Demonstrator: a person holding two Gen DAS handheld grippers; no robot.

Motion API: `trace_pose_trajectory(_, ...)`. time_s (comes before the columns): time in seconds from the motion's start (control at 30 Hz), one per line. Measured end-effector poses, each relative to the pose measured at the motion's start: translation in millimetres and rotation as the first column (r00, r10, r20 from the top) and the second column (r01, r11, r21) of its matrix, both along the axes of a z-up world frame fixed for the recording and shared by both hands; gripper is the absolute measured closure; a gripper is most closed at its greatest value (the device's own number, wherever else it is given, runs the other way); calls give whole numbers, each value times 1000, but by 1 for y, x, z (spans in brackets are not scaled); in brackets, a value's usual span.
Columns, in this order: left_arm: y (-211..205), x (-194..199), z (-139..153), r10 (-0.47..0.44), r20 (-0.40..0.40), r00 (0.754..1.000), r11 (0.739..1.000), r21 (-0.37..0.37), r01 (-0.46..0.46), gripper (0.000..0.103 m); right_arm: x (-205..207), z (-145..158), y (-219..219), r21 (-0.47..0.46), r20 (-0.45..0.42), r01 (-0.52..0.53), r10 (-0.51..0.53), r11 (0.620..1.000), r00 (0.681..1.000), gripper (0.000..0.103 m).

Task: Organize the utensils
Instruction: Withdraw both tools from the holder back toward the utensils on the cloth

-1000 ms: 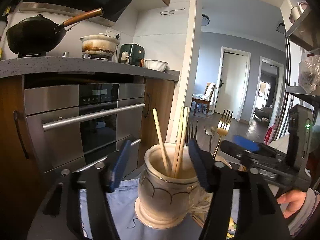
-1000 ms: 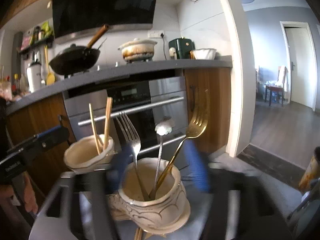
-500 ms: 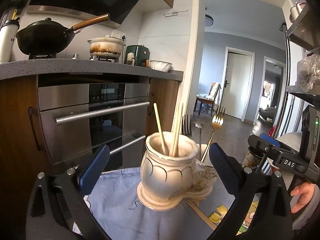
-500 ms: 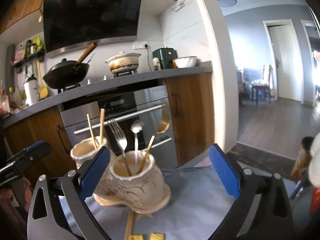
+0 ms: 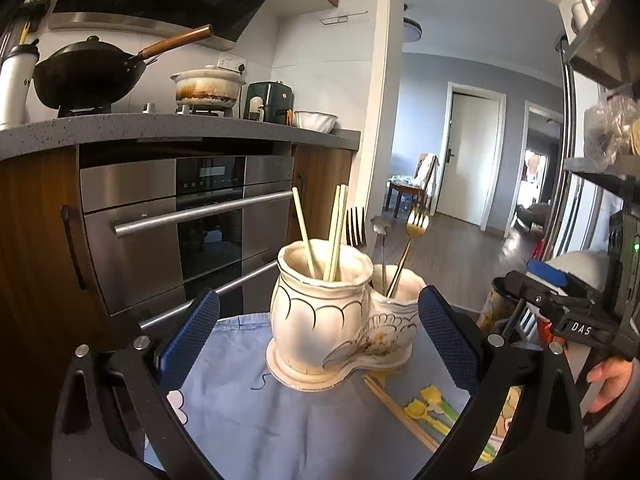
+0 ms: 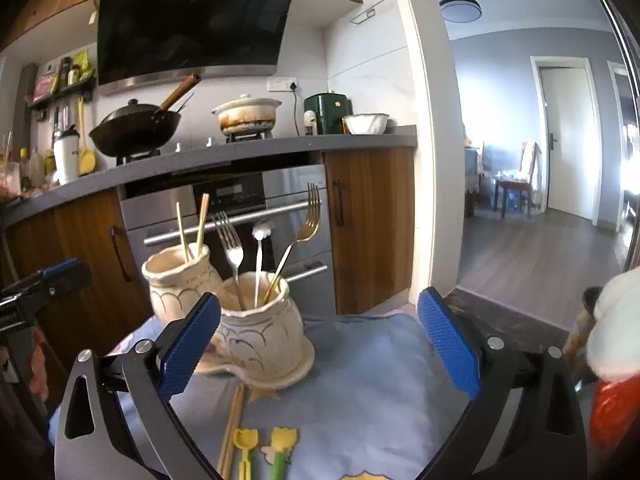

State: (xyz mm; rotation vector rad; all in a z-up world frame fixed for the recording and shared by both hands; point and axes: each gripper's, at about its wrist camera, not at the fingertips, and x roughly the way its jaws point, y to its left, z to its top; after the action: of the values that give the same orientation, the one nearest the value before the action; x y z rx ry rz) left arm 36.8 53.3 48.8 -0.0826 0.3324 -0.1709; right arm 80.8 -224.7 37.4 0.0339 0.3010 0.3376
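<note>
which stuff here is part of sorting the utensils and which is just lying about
Part of the job:
- twin holder
- chopsticks in it
- silver fork
- gold fork
- loose chopsticks on the cloth

Just lying about:
- wok
- casserole pot
- white bowl
- oven

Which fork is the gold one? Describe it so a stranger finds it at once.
On the blue cloth stands a cream twin-pot holder. In the pot without chopsticks stand a silver fork, a spoon and the gold fork. The gold fork leans away from the chopsticks, the only yellow metal there.
</note>
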Motion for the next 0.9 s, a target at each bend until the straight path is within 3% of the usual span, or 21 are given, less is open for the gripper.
trace_pose_trajectory(0.3,-6,-4,-17,-18,-67,998,999,28,20,5,-4,-9,-8,-9,-41,-5,5,1000,999,5)
trace_pose_trajectory(0.53,-3,-9,-30,-34,-119,992,999,-4,34,5,-8,-21,-3,-55,-75,-14,10,998,997,5)
trace_pose_trajectory(0.73,-5,-10,-42,-30,-158,987,1000,1,30,5,-1,-40,4,-134,-141,2,-21,991,990,5)
trace_pose_trajectory(0.9,-7,-3,-55,-34,-213,976,999,-16,31,5,4,-56,1,-131,-209,-13,-15,991,978,5)
